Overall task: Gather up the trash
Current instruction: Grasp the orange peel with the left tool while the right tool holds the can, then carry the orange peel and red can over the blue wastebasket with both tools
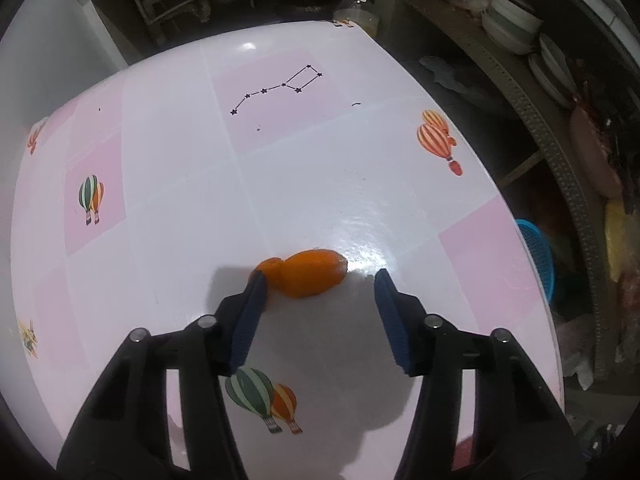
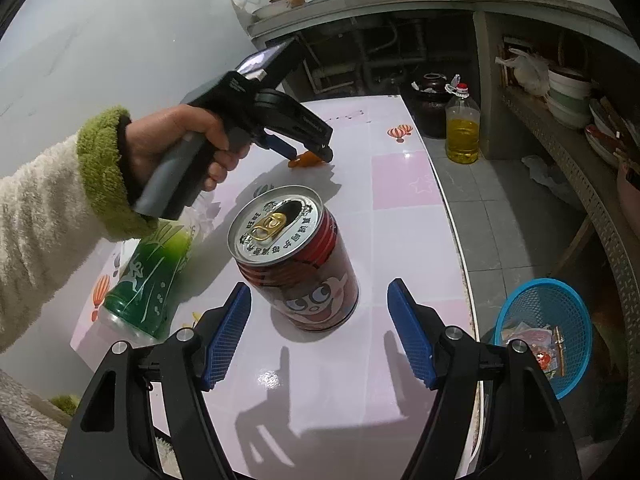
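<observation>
I see a shiny pink and white tabletop (image 1: 320, 184) with balloon pictures on it, in a kitchen with dark shelves behind. I will tell places from the red can (image 2: 296, 264).

The red can stands up on the tabletop, right in front of my right claw (image 2: 320, 332). Its top is already open. My right claw is wide, with nothing in it, and the can sits just past its blue tips, not touching them.

A green bottle (image 2: 148, 284) lies tipped over to the left of the red can. Behind the red can, farther along the tabletop, is a piece of orange peel (image 1: 308, 276). My left claw (image 1: 320, 276) points down at the peel. It is about half open. One blue tip is right against the left end of the peel and the other tip is apart from it, so the peel is not gripped.

A hand (image 2: 176, 140) in a fuzzy green cuff holds the left claw's handle.

To the right of the red can, down on the floor, is a blue basket (image 2: 560, 304) with scraps inside.
</observation>
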`<state>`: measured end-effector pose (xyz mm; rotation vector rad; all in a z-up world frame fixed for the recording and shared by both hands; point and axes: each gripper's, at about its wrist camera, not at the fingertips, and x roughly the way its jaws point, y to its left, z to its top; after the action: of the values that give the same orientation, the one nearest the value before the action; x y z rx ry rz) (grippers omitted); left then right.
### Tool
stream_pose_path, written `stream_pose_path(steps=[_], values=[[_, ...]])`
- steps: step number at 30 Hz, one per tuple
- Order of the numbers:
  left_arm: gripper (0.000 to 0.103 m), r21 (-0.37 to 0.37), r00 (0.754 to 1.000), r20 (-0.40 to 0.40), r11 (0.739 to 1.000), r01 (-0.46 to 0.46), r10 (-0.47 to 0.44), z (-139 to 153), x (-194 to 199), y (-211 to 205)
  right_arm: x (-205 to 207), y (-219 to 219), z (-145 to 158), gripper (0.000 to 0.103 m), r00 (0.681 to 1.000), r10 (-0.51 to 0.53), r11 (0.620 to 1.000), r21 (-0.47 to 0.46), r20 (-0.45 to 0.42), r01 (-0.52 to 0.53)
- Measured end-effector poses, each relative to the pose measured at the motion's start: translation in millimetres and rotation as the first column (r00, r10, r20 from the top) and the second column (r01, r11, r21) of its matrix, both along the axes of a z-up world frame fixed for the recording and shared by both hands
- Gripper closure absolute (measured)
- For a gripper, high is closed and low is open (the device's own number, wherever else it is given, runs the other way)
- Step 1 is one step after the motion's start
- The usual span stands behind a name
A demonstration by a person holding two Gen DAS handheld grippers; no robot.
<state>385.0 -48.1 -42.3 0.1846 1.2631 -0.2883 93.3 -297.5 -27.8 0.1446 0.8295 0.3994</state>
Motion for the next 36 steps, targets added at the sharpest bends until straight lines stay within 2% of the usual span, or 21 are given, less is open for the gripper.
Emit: stream_pose_path(steps=[4, 6, 9, 16, 18, 27, 30, 36], values=[[0.071, 0.033, 1.0, 0.018, 0.999, 0.009, -0.01, -4.0, -4.5, -0.5, 0.2, -3.8, -0.6, 0.034, 1.0, -0.011, 1.0, 0.003, -0.001, 0.011], [0.084, 0.042, 1.0, 0.03, 0.999, 0.005, -0.006, -2.9, -5.2, 1.3, 1.5, -6.6, -0.9, 0.034, 1.0, -0.016, 1.0, 0.005, -0.001, 0.016], [0.092, 0.023, 1.0, 0.026, 1.0, -0.003, 0.003, -2.6, -3.5, 6.9, 0.6, -7.2, -1.0, 0.034, 1.0, -0.023, 1.0, 0.004, -0.001, 0.023], [0.094, -0.02, 0.995, 0.094, 1.0, 0.019, -0.017, 26.6, -24.7, 21.3, -0.2, 0.2, -1.0, 0.034, 1.0, -0.01, 0.999, -0.032, 0.011, 0.011], [0.094, -0.046, 0.991, 0.133, 0.998, 0.039, -0.032, 42.9, -40.4, 25.8, 0.8, 3.9, -0.7, 0.029, 1.0, -0.007, 0.999, -0.043, 0.021, 0.008], [0.094, -0.173, 0.962, 0.267, 0.978, 0.113, -0.064, 100.4, -109.9, 47.3, 14.9, 29.7, -5.1, 0.025, 0.998, 0.027, 0.992, -0.126, 0.048, -0.021], [0.094, -0.198, 0.95, 0.307, 0.972, 0.123, -0.058, 109.2, -128.8, 46.7, 17.7, 42.3, -7.8, 0.025, 0.997, 0.042, 0.985, -0.17, 0.057, -0.032], [0.094, -0.256, 0.945, 0.328, 0.962, 0.096, -0.007, 109.9, -155.9, 57.5, 22.5, 55.1, -9.6, 0.025, 0.996, 0.056, 0.979, -0.198, 0.065, -0.043]])
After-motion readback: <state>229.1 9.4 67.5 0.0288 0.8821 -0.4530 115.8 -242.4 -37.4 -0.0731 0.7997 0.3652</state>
